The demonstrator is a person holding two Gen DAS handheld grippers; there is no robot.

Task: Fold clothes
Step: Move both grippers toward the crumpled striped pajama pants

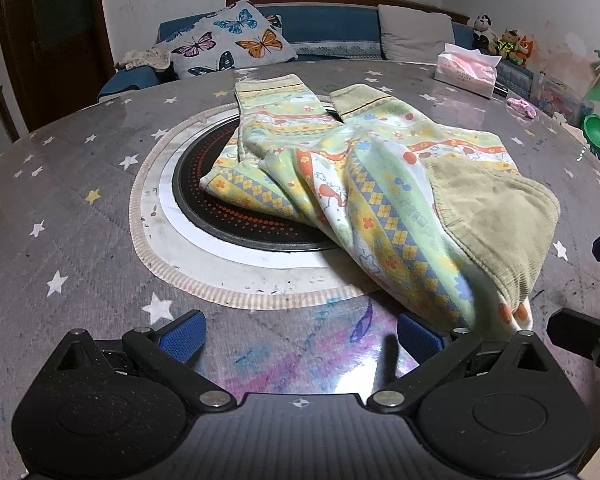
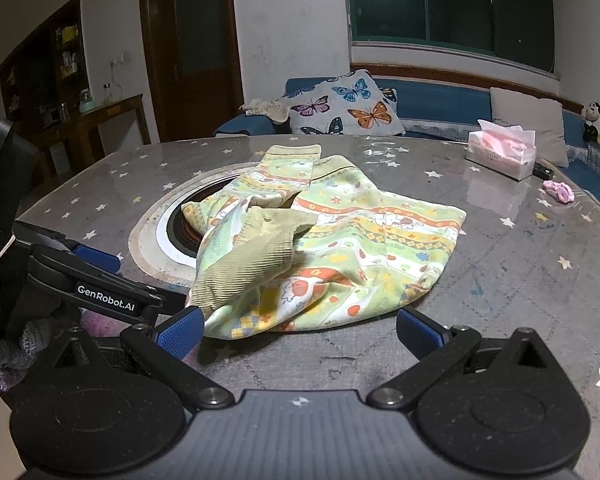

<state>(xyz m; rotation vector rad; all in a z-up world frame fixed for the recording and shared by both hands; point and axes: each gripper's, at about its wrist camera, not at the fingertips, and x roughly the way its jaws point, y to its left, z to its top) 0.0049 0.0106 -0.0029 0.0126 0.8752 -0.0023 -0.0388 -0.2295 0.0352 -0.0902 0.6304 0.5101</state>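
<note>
beside right-view trousers (image 2: 332, 248), left gripper (image 2: 96, 258)

The trousers (image 2: 324, 248) lie crumpled on the desk (image 2: 500, 280) straight ahead of me, their left part draped over the round inset plate (image 1: 228, 216) at the desk's middle — legs pointing away, waistband toward me. My left gripper (image 1: 300, 338) sits just left of my right gripper (image 2: 298, 332), both at the near edge. Far right on the desk stands the tissue box (image 2: 500, 154); behind the desk runs the sofa (image 2: 440, 104) with a cushion (image 2: 344, 106) on it.
</note>
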